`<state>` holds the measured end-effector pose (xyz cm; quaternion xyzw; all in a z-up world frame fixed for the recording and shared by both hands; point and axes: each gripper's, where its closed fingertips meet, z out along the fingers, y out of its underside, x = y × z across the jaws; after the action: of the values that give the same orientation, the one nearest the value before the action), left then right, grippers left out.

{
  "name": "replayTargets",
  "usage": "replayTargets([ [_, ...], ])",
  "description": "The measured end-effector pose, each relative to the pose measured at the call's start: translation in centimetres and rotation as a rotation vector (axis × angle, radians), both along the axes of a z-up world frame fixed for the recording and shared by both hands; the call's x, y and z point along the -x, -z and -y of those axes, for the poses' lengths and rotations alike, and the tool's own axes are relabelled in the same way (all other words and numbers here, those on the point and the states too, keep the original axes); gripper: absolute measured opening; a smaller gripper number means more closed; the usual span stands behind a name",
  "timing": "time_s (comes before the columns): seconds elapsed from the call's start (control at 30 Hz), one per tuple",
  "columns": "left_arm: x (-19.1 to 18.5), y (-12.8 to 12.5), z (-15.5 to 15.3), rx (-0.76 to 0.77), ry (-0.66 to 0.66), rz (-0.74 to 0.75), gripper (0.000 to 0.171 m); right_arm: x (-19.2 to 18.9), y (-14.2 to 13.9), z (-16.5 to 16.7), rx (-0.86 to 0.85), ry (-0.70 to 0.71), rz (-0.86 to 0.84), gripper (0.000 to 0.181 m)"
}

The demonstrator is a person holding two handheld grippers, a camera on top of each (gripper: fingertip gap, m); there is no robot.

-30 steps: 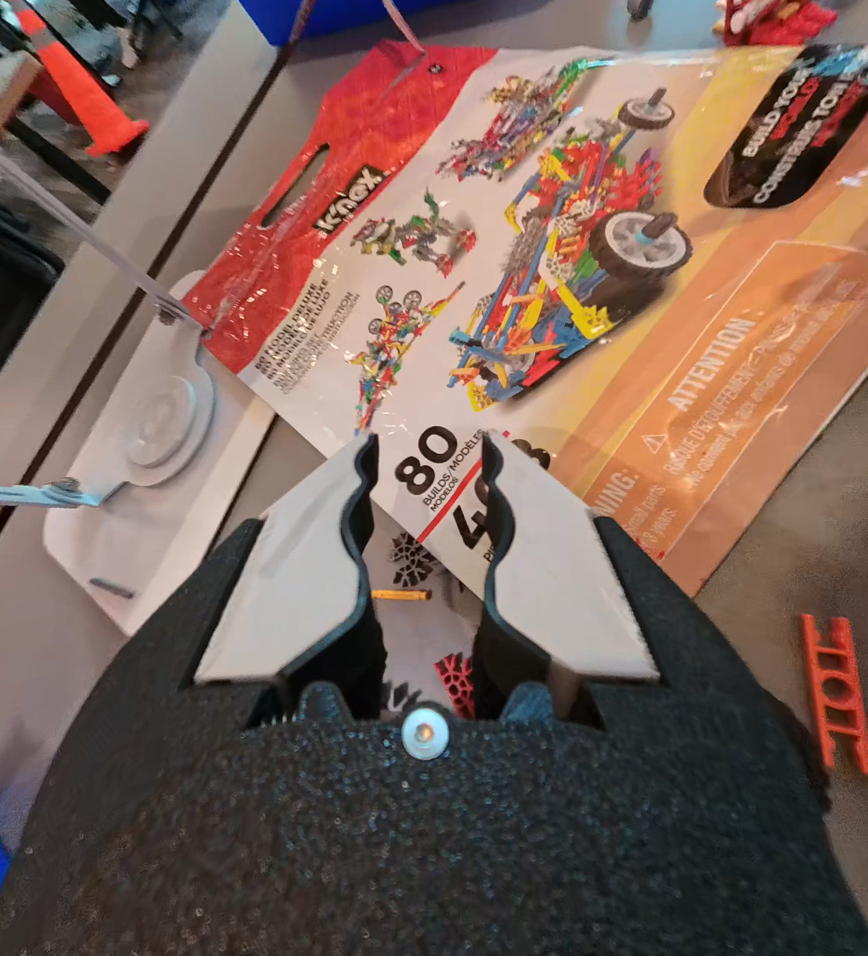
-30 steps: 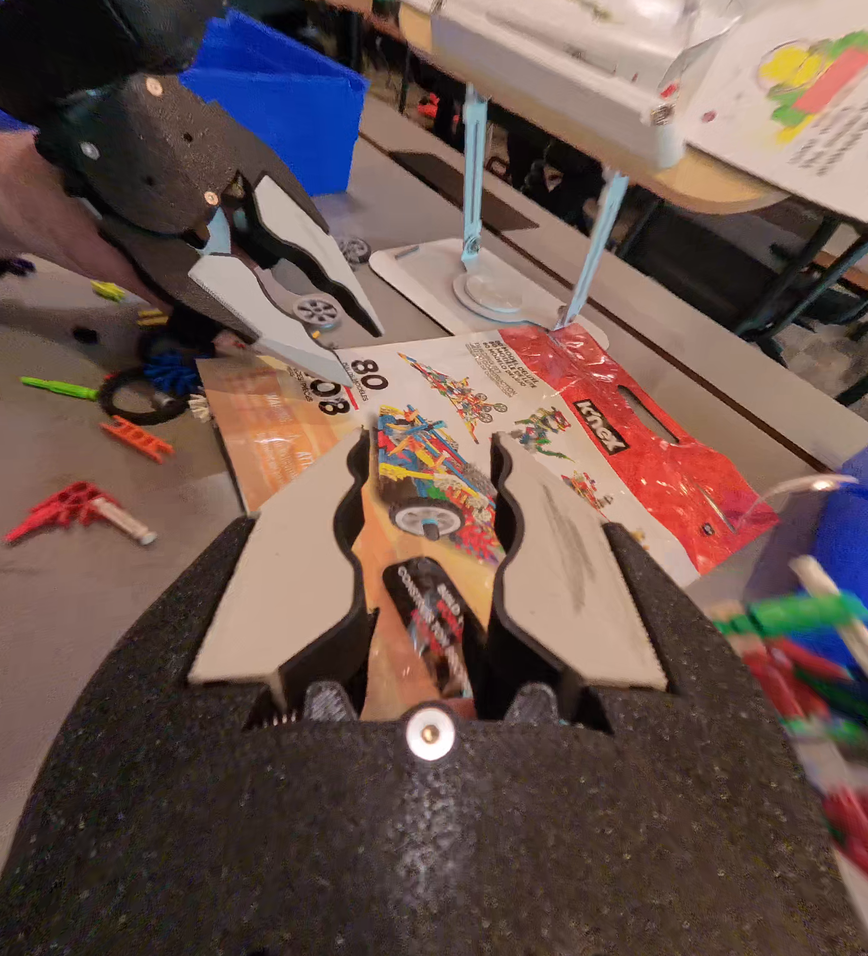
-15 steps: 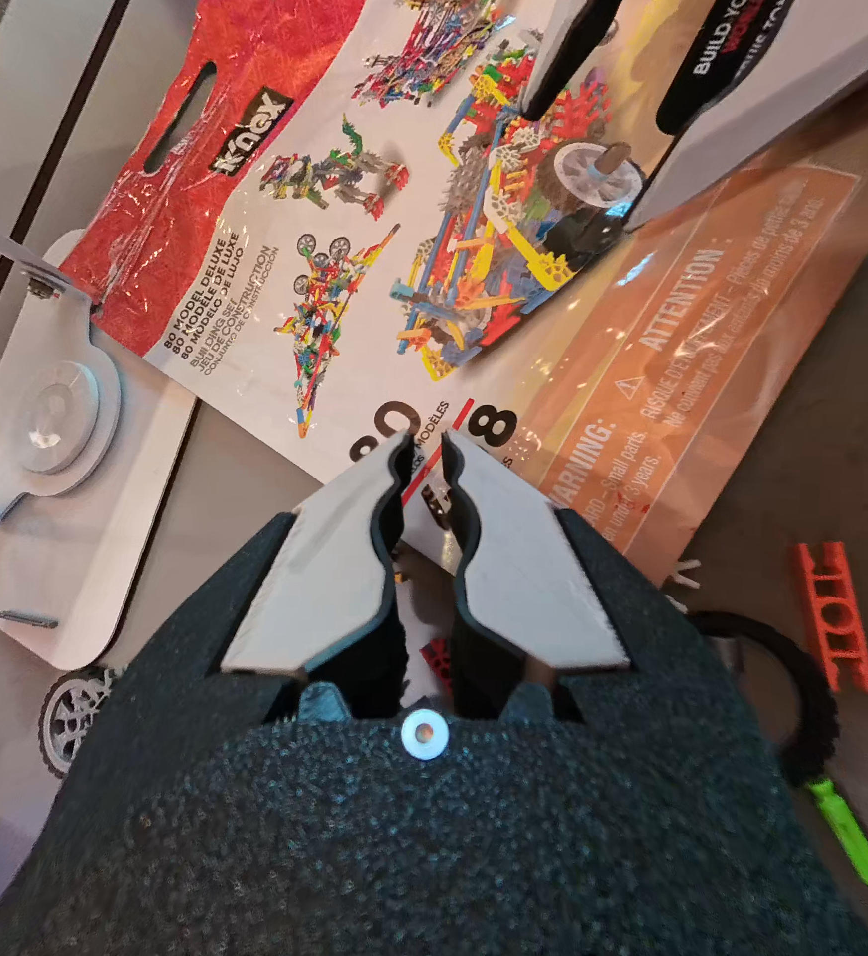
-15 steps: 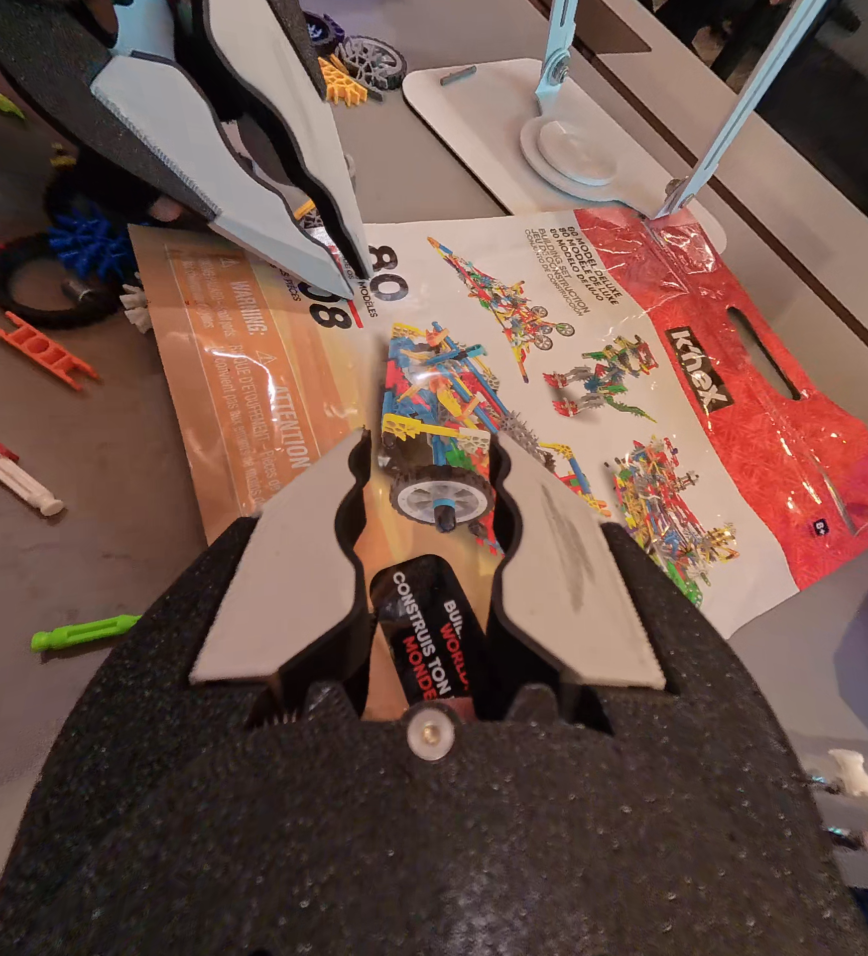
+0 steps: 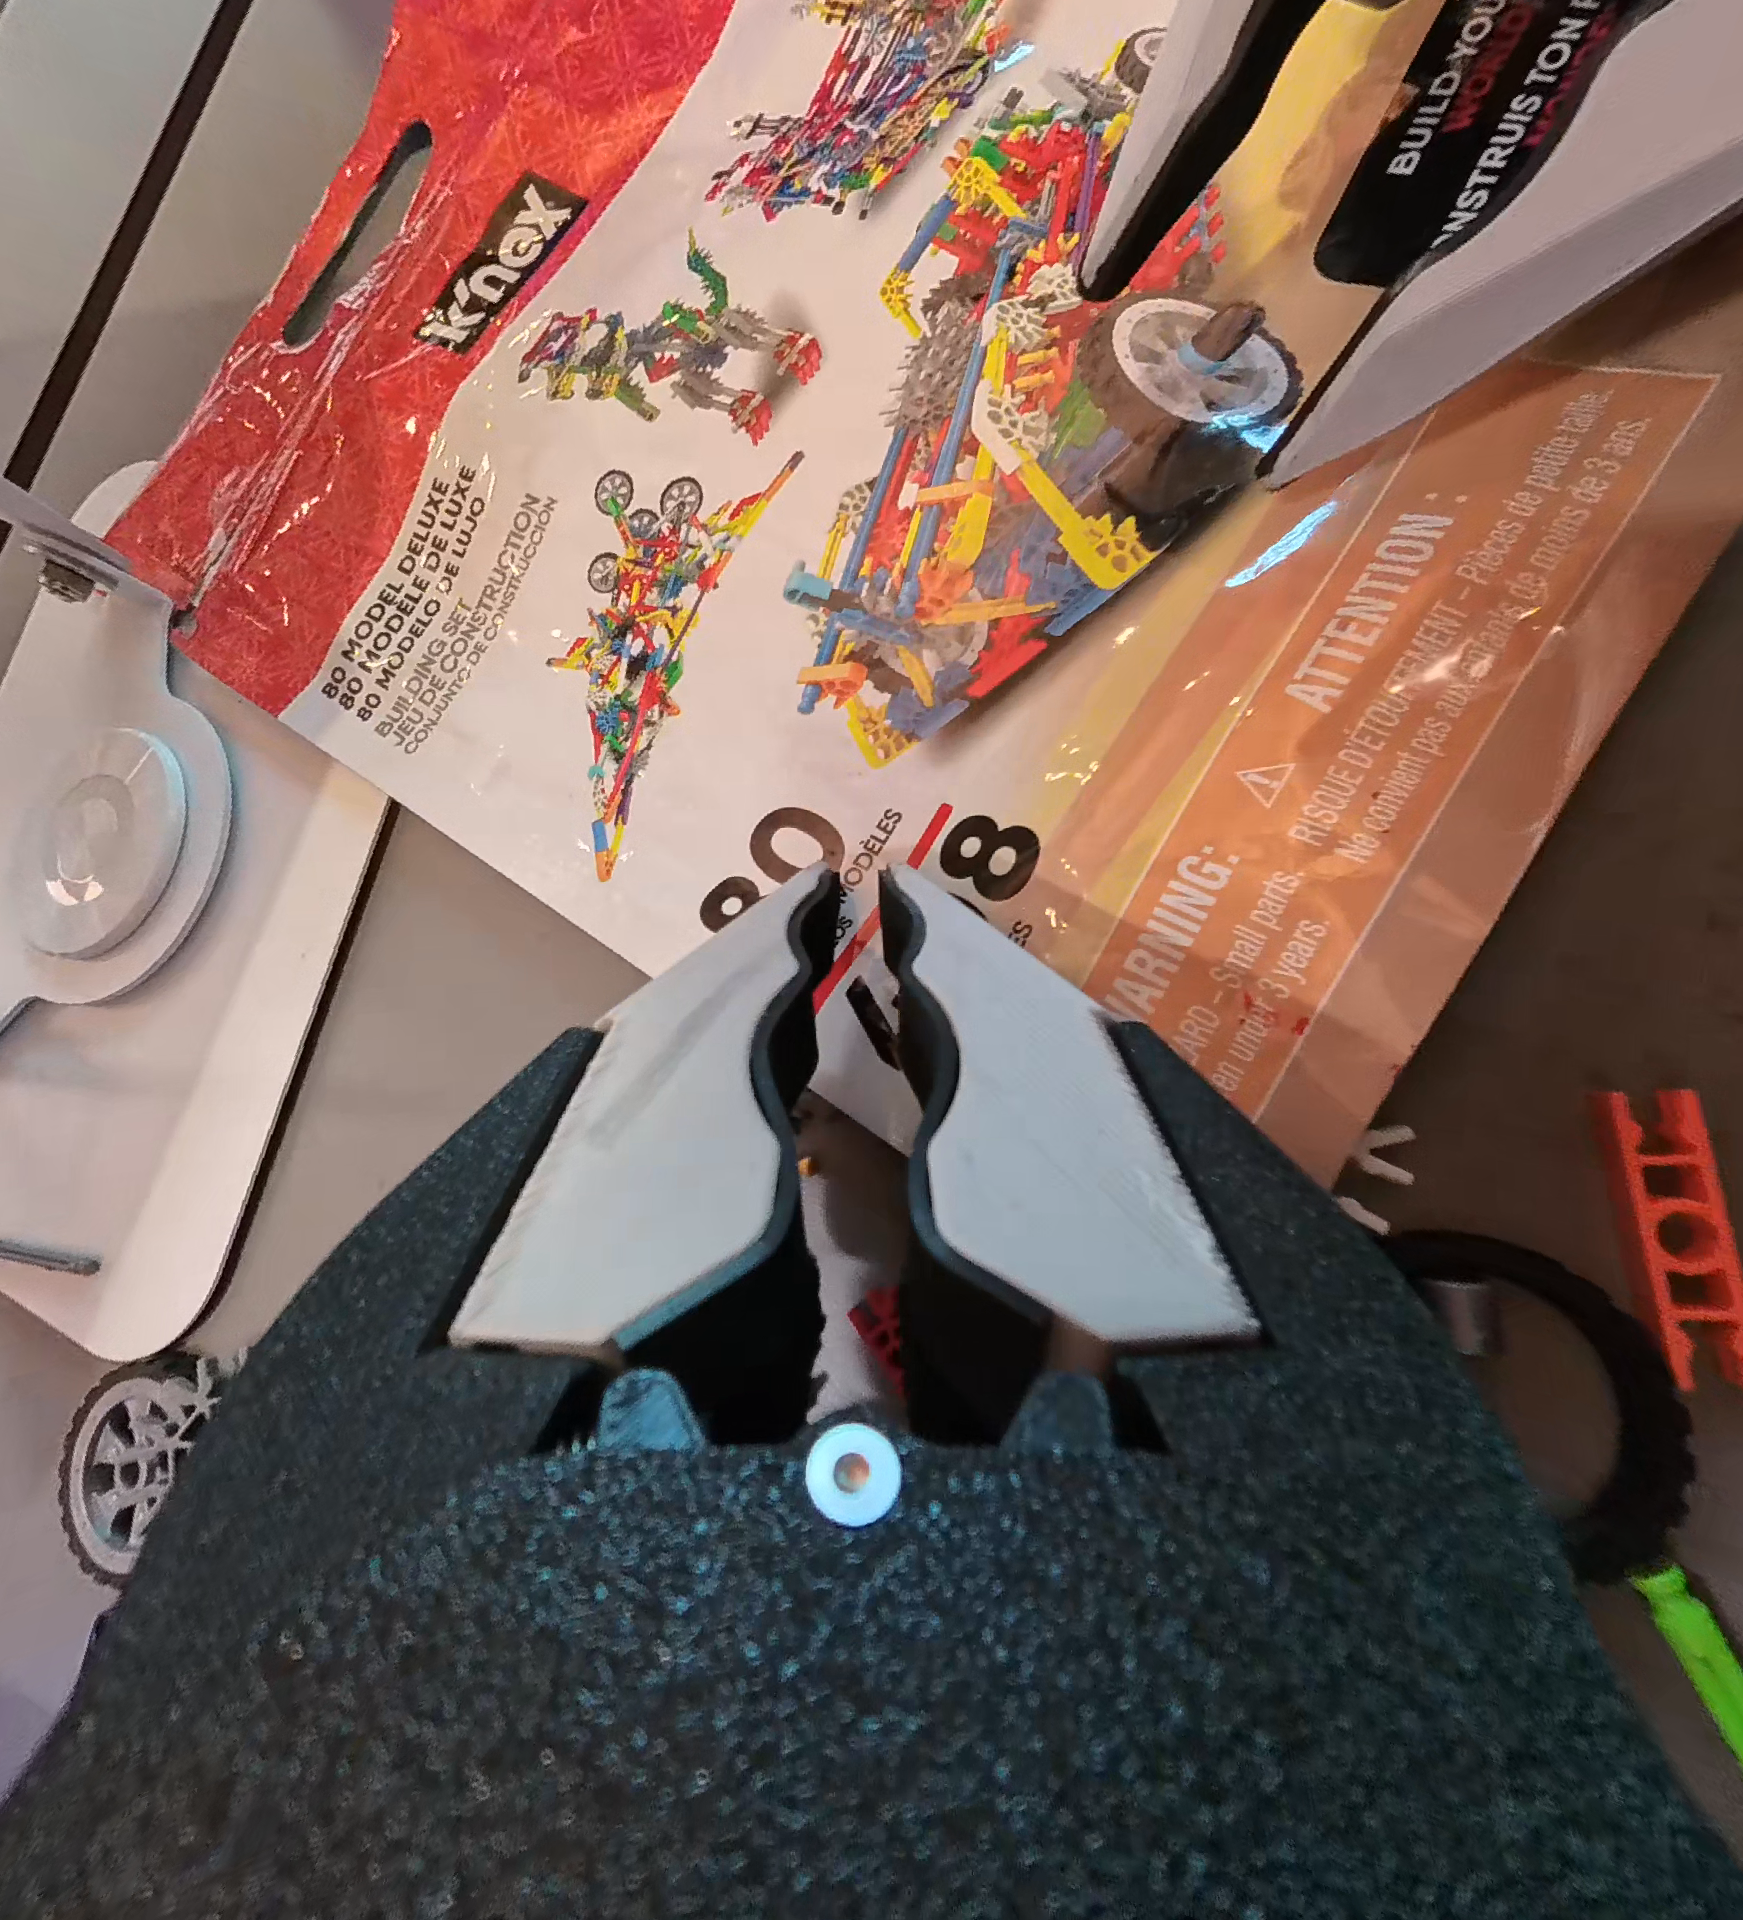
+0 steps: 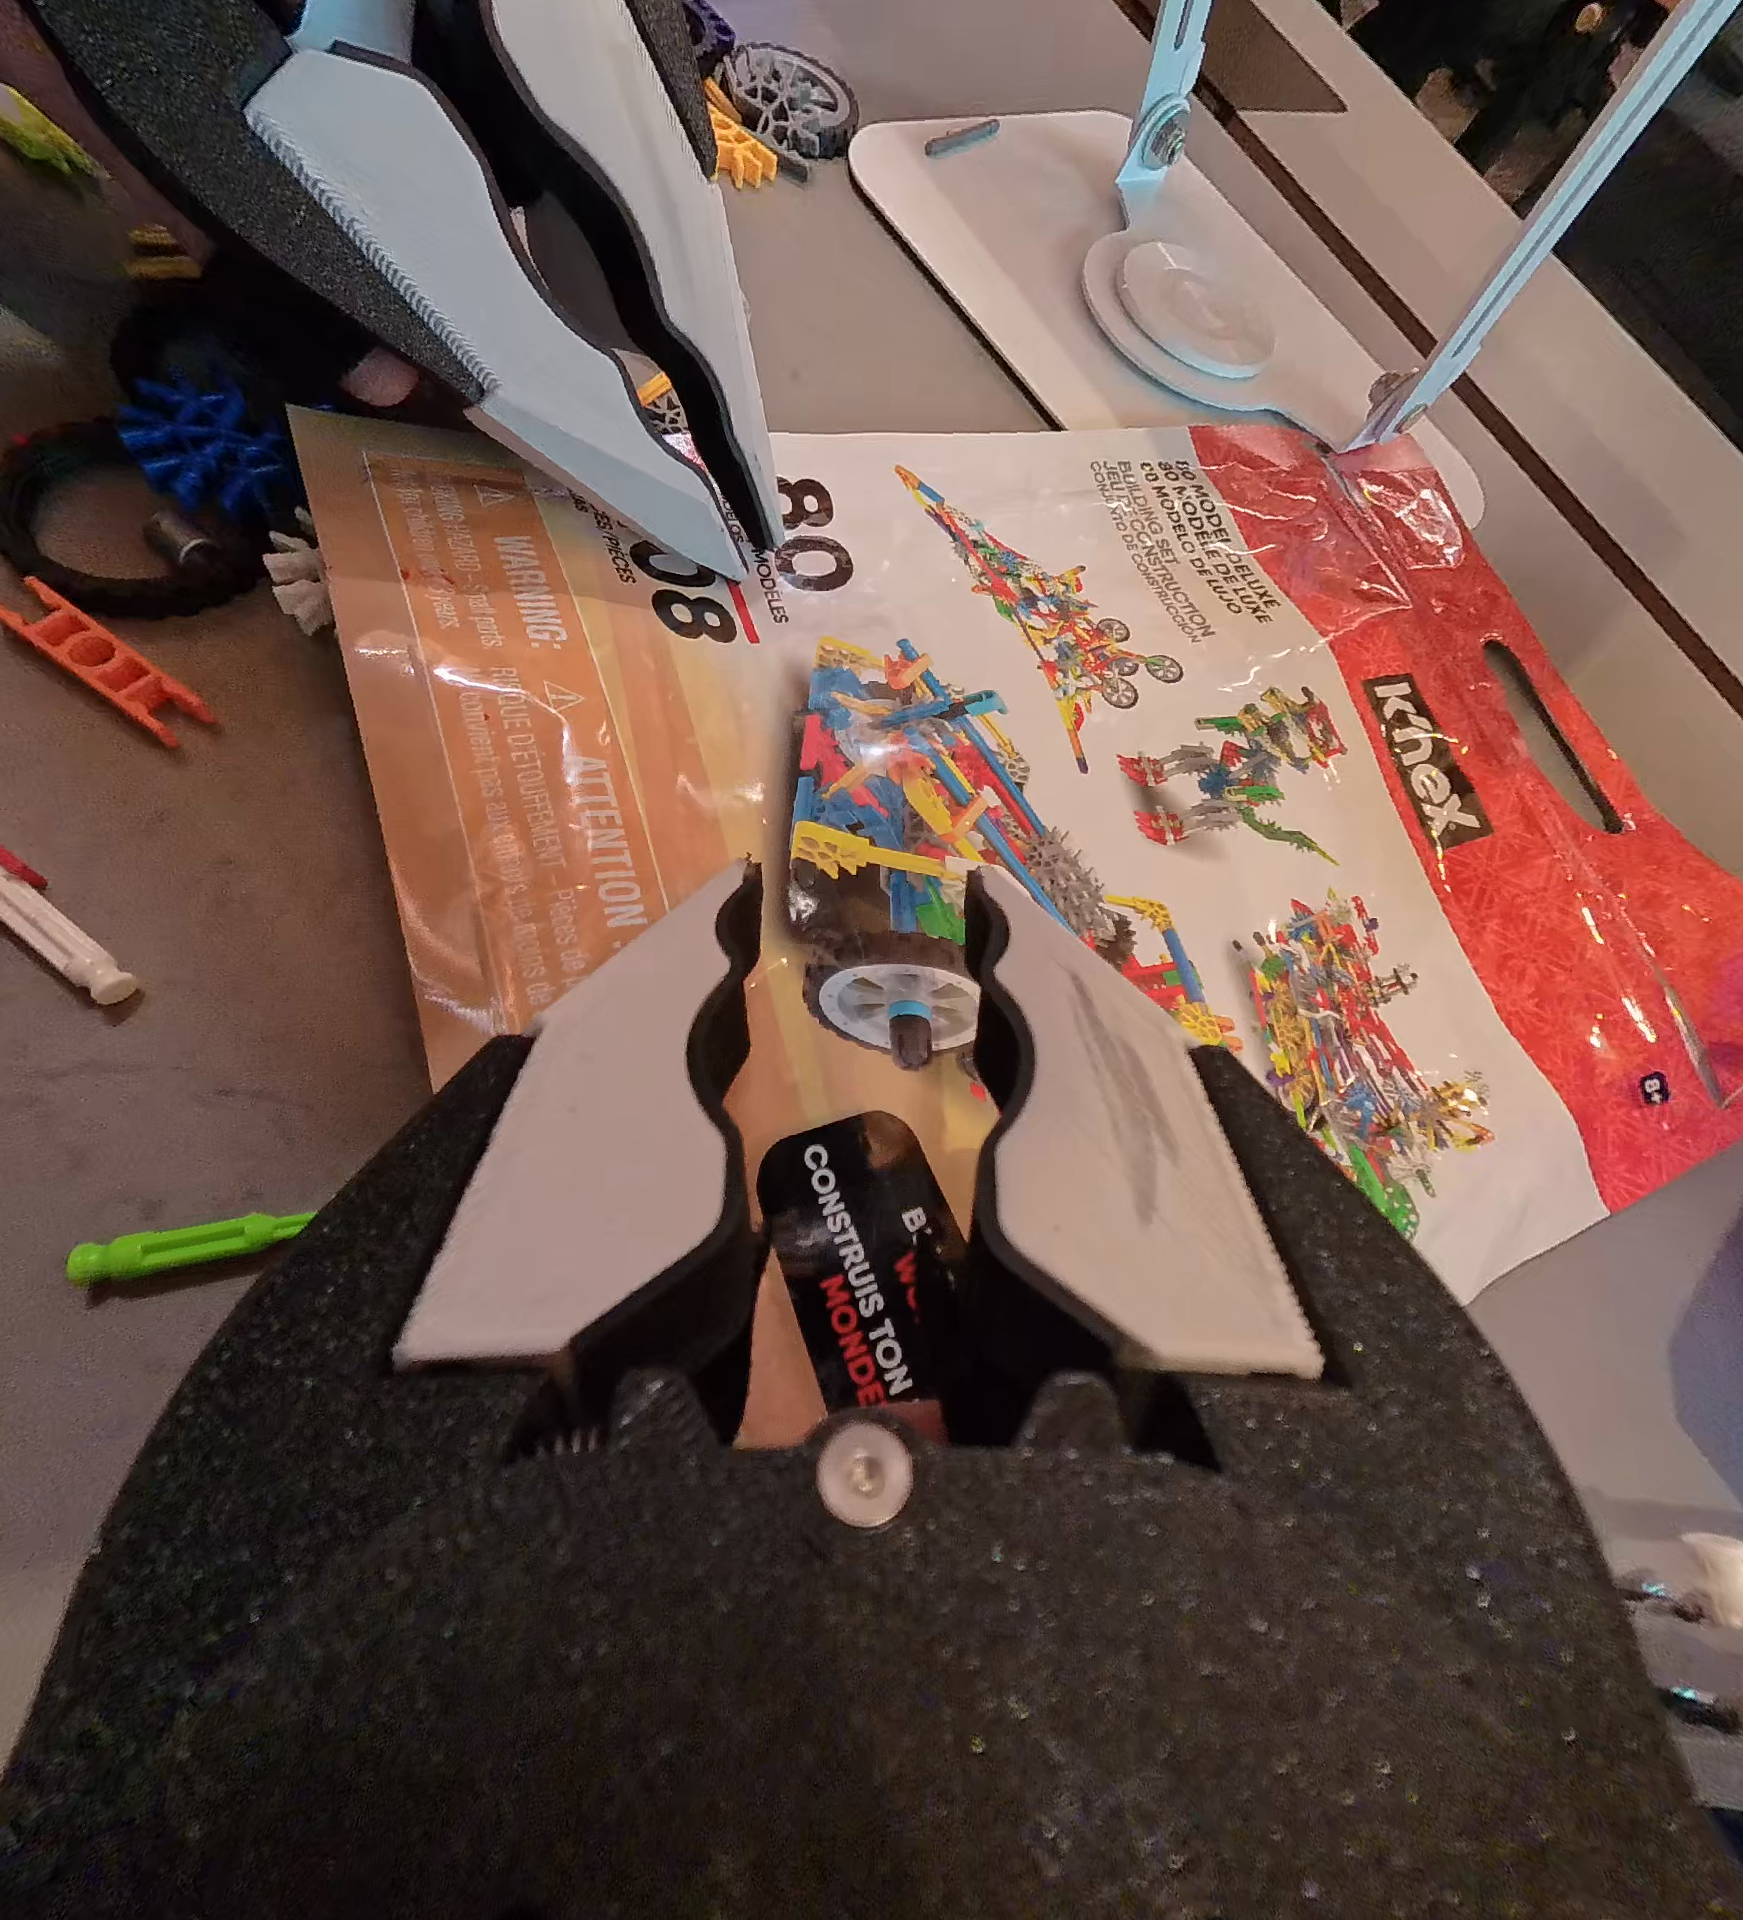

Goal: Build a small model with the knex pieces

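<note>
A flat plastic toy bag [image 5: 638, 520] with a red top and pictures of colourful models lies on the grey table; it also shows in the right wrist view [image 6: 1054, 582]. My left gripper [image 5: 856, 883] is closed to a narrow slit, its tips pinching at the bag's surface near the bottom edge by the large black numbers. It also shows in the right wrist view [image 6: 758, 540]. My right gripper [image 6: 862, 873] is open and empty, just above the car picture in the bag's middle. Its fingers reach in at the top right of the left wrist view [image 5: 1184, 379].
A white stand base [image 5: 67, 1039] with thin metal legs lies under the bag's red end. Loose pieces lie about: a black tyre [image 5: 1625, 1403], an orange ladder piece [image 5: 1677, 1236], a green rod [image 6: 181, 1242], a grey wheel [image 5: 124, 1455], a red connector with a white rod [image 6: 15, 904]. Tip to tip, the grippers are about 9 centimetres apart. The green rod [image 6: 181, 1242] is closer to my right gripper, around 10 centimetres from its tips; the left tips are 15 centimetres off.
My left gripper has come down onto the bag's bottom edge and closed from wide open to a slit. My right gripper has lowered over the car picture and stayed open.
</note>
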<state>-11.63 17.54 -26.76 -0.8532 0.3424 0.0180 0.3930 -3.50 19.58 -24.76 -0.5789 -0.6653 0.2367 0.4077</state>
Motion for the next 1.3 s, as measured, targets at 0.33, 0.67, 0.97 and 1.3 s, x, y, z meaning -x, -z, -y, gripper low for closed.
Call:
replayTargets([
  [0.33,-0.10,0.12,0.04,0.008,0.006,0.001,0.004,-0.02,-0.02,0.19,-0.019,-0.009,-0.001,0.036],
  [0.67,-0.04,0.12,0.01,0.011,0.003,0.008,0.004,-0.01,0.01,0.20,-0.020,-0.010,0.001,0.035],
  [0.97,-0.02,0.14,-0.04,0.011,0.002,0.009,0.004,0.00,0.03,0.22,-0.024,-0.011,0.001,0.035],
  [1.3,-0.01,0.15,-0.04,0.013,0.003,0.011,0.004,0.01,0.07,0.24,-0.026,-0.012,0.002,0.034],
])
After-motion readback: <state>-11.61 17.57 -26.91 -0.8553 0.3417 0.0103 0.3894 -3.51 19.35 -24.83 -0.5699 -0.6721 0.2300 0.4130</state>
